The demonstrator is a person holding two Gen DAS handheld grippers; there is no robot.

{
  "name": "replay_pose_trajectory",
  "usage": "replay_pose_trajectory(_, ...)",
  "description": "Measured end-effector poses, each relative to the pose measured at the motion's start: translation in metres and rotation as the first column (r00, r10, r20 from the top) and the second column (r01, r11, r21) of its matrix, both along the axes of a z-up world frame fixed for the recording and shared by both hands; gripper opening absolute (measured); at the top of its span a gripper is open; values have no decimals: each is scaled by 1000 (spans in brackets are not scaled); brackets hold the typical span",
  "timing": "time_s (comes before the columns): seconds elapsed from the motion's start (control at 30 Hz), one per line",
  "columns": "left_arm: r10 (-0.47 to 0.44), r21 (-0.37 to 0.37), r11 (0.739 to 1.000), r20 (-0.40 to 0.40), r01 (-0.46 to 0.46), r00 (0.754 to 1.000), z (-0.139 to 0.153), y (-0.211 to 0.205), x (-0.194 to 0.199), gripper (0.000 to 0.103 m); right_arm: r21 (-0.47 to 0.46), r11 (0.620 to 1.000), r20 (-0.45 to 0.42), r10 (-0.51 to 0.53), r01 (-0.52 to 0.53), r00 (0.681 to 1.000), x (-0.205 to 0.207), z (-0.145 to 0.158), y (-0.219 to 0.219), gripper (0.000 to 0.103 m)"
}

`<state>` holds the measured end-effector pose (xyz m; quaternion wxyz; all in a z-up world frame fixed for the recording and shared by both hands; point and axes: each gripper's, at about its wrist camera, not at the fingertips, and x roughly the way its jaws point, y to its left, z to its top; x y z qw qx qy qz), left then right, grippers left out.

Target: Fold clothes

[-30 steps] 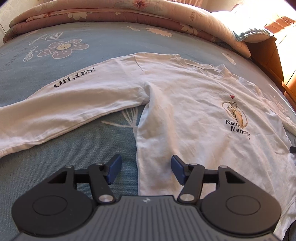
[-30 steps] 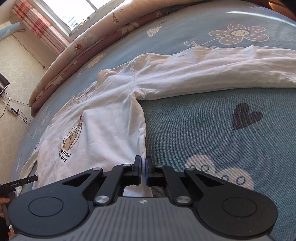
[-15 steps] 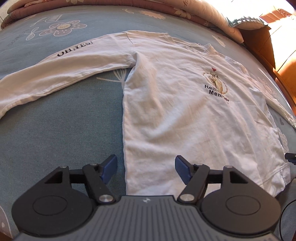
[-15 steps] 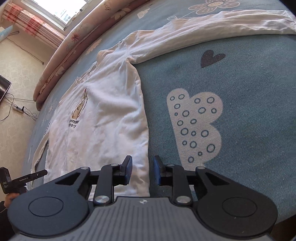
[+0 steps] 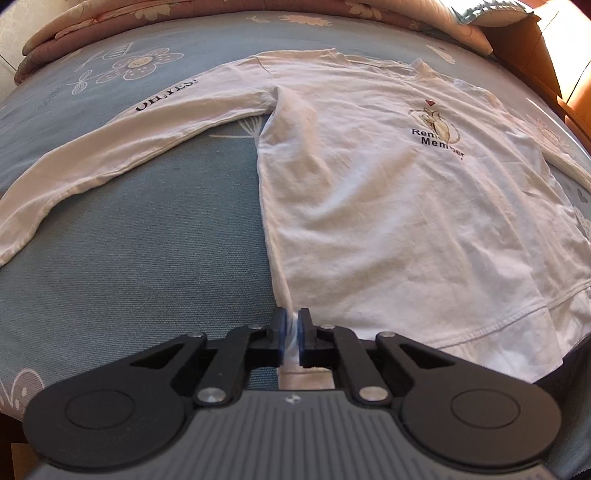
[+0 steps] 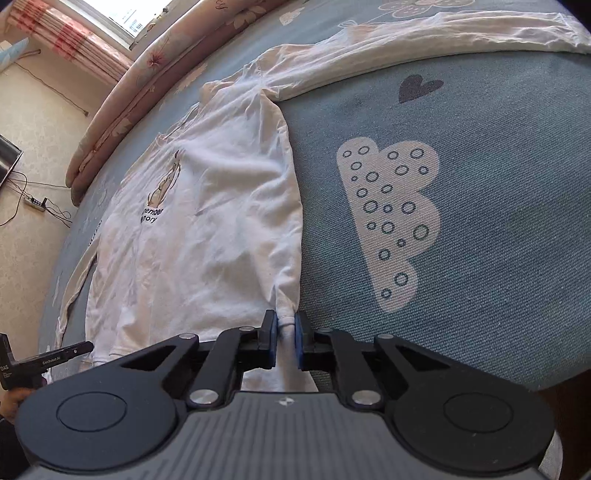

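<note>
A white long-sleeved shirt (image 5: 388, 192) lies face up on the blue bedsheet, sleeves spread wide. Its chest bears a small print (image 5: 437, 125) and one sleeve reads "OH,YES!" (image 5: 166, 95). My left gripper (image 5: 291, 334) is shut on the hem corner at the shirt's left side seam. The same shirt (image 6: 207, 229) fills the left half of the right wrist view. My right gripper (image 6: 285, 334) is shut on the hem corner at the opposite side seam. The hem between the two corners is hidden under the gripper bodies.
A pink floral quilt (image 5: 258, 9) is rolled along the far edge of the bed. A wooden headboard (image 5: 532, 48) stands at the right. The other gripper's tip (image 6: 48, 360) shows at lower left, with floor, cables and a power strip (image 6: 35, 202) beyond the bed edge.
Both grippers pulled back to the shirt's hem. The left one, wide open before, has closed on its hem corner. The right one opened half a second ago and has now closed on its corner.
</note>
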<state>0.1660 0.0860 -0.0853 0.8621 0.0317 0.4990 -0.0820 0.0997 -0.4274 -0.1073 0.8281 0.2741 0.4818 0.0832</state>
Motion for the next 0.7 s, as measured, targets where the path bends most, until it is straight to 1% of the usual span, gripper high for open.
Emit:
replay_pose_trajectory(0.07, -4, 85, 996, 8, 4, 1000, -1, 0, -2, 2, -36, 999, -2, 3, -3, 1000, -1, 3, 2, 11)
replay_pose_trajectory(0.1, -3, 114, 993, 12, 2, 1000, -1, 1, -3, 3, -54, 999, -2, 5, -5, 1000, -1, 5, 3, 11)
replay_pose_trajectory(0.13, 7, 111, 994, 12, -9, 1000, -1, 3, -5, 3, -73, 997, -3, 7, -7, 1000, -1, 7, 4, 12)
replay_pose_trajectory(0.17, 12, 99, 995, 18, -13, 1000, 2, 5, -6, 3, -91, 996, -4, 8, -8, 1000, -2, 8, 5, 18)
replay_pose_trajectory(0.2, 4, 74, 997, 33, -7, 999, 8, 4, -8, 5, -134, 991, -5, 3, -4, 1000, -2, 12, 9, 22)
replay_pose_trajectory(0.27, -15, 33, 999, 66, 12, 998, 19, 1, -12, 9, -198, 980, 38, -5, 12, 999, -6, 26, 17, 22)
replay_pose_trajectory(0.3, -37, 31, 999, 83, 35, 996, 23, -6, -13, 10, -224, 974, 68, -4, 19, 998, -8, 34, 22, 22)
replay_pose_trajectory(0.33, -63, 21, 998, 95, 62, 993, 27, -14, -13, 10, -240, 971, 99, 15, 9, 995, -6, 42, 30, 22)
replay_pose_trajectory(0.37, -95, -5, 995, 100, 96, 990, 29, -24, -11, 11, -254, 967, 130, 37, -3, 991, -4, 49, 39, 24)
replay_pose_trajectory(0.4, -125, -33, 991, 103, 129, 987, 30, -35, -8, 15, -269, 963, 160, 60, -15, 985, -2, 57, 48, 28)
replay_pose_trajectory(0.5, -203, -127, 968, 101, 215, 974, 22, -74, 1, 23, -239, 963, 182, 171, -125, 968, 15, 58, 84, 31)
replay_pose_trajectory(0.53, -229, -138, 960, 103, 242, 968, 18, -84, 1, 23, -247, 954, 187, 219, -170, 958, 22, 54, 104, 31)
replay_pose_trajectory(0.6, -275, -147, 946, 103, 288, 956, 8, -103, 1, 24, -300, 927, 184, 290, -228, 939, 32, 43, 136, 31)
replay_pose_trajectory(0.67, -288, -100, 950, 86, 296, 954, -4, -108, -1, 27, -358, 897, 175, 337, -260, 925, 37, 31, 157, 32)
replay_pose_trajectory(0.7, -291, -88, 950, 84, 298, 953, -9, -107, -3, 25, -375, 886, 164, 353, -273, 921, 38, 26, 162, 33)
